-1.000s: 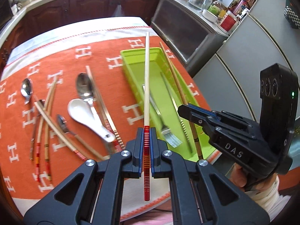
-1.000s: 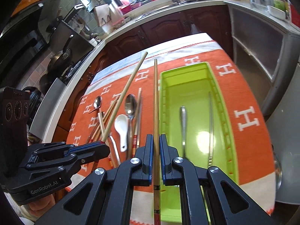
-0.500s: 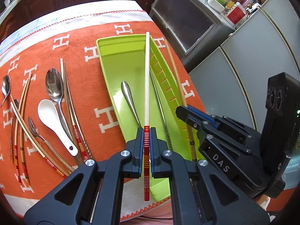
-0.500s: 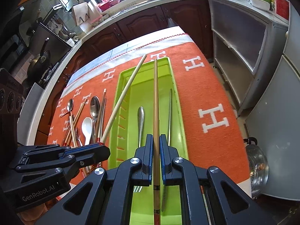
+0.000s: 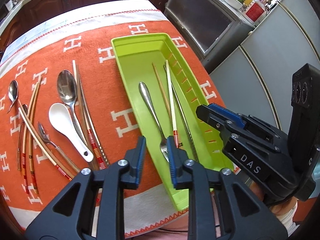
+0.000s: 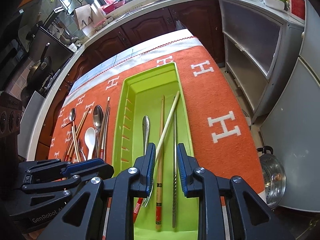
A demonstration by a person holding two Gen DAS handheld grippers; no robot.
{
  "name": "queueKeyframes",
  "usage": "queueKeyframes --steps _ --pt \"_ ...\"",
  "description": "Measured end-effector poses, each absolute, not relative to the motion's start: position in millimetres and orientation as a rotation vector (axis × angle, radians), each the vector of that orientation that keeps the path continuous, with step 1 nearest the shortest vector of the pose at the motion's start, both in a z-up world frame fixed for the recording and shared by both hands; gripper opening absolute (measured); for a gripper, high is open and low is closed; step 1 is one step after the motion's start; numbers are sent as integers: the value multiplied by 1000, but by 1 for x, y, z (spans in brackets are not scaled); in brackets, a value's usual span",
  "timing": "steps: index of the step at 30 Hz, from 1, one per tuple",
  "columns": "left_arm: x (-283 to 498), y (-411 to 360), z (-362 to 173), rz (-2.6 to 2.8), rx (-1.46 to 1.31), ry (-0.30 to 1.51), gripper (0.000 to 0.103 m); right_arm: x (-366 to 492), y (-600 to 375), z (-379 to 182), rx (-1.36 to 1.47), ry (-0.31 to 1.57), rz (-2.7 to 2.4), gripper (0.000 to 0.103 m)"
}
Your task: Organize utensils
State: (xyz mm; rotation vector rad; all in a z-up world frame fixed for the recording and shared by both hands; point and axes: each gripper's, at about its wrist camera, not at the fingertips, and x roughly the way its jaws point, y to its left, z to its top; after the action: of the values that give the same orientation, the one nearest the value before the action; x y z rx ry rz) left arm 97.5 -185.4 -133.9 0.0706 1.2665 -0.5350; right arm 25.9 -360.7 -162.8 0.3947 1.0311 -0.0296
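Releasing cleanly is the job now: my left gripper [image 5: 155, 156] has just been spreading its fingers, nothing between them, and my right gripper [image 6: 166, 166] likewise stands part-open and empty. Both chopsticks, the pale chopstick [image 5: 170, 98] and the tan chopstick [image 6: 161, 138], lie loose in the green tray [image 5: 140, 46] at the table's right edge. I'd lift straight up, not snagging them. Remaining utensils [image 5: 66, 120] wait leftward on the orange cloth [image 5: 124, 120]; dark cabinets [image 6: 152, 26] stand behind.
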Motion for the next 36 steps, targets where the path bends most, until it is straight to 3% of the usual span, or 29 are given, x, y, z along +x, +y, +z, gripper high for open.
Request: queueKeyframes --steps 36 --pt "90 -35 -123 -292 -27 1167 22 34 -237 -147 249 1081 168 22"
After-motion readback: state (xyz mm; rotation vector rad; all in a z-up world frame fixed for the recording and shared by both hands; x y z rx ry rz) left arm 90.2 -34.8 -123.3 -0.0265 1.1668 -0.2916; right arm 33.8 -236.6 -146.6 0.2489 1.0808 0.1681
